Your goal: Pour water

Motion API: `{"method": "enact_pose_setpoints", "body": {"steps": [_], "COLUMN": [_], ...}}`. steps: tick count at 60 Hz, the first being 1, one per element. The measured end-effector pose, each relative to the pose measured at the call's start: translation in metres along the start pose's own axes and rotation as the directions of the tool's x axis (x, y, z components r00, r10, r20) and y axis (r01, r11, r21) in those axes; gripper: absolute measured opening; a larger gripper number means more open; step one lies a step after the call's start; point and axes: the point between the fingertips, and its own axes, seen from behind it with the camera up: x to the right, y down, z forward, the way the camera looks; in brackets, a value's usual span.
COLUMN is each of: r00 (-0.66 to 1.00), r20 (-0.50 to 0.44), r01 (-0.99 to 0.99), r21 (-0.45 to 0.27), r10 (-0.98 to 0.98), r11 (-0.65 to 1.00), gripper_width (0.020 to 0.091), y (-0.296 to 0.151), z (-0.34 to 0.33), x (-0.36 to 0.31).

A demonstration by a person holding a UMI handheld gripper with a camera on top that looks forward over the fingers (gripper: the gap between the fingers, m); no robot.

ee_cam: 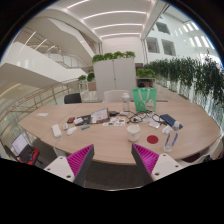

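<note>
Gripper view is showing the claw (113, 163) hanging released, well short of the cluttered bench (105, 138), where no water vessel is clearly identifiable, so approaching slowly seems wise.

The table (100, 135) has a smooth, matt pale wood top; the tongs' (112, 160) pads look matt magenta.

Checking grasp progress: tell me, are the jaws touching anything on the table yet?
Apart. The gripper view shows the gripper open, short of the table, its pink pads empty; the cup and other items lie well beyond them.
</note>
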Motion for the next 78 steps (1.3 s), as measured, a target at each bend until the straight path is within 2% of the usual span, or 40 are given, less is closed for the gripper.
{"method": "enact_pose_setpoints", "body": {"steps": [14,20,29,38,49,61,64,65,67,68,71,78], "r00": [0.993,0.987,0.967,0.947,0.937,0.933,0.939,0.940,0.935,0.934,0.932,0.939], "r20": [-0.115,-0.157,-0.253,-0.315,-0.332,-0.343,-0.323,-0.319,-0.331,-0.335,-0.338,-0.313], "r01": [-0.016,-0.022,-0.011,-0.027,-0.063,-0.052,-0.063,-0.066,-0.076,-0.081,-0.076,-0.090], "r21": [0.000,0.033,0.049,0.111,0.139,0.177,0.185,0.181,0.156,0.142,0.170,0.187], "r10": [0.016,0.027,0.023,0.061,0.107,0.112,0.121,0.123,0.124,0.125,0.131,0.146], "r11": [1.000,0.999,0.999,0.993,0.988,0.983,0.981,0.981,0.985,0.987,0.982,0.978], "gripper_width": [0.0831,0.0830,0.0827,0.0828,0.0825,0.0825,0.0773,0.0723,0.0539,0.0482,0.0477,0.0451], "y": [0.012,0.015,0.036,0.055,0.067,0.061,0.061,0.062,0.072,0.076,0.072,0.071], "z": [0.010,0.015,0.036,0.092,0.171,0.240,0.254,0.258,0.265,0.267,0.271,0.273], "x": [0.021,0.042,0.119,0.220,0.320,0.371,0.372,0.373,0.380,0.381,0.380,0.376]}}
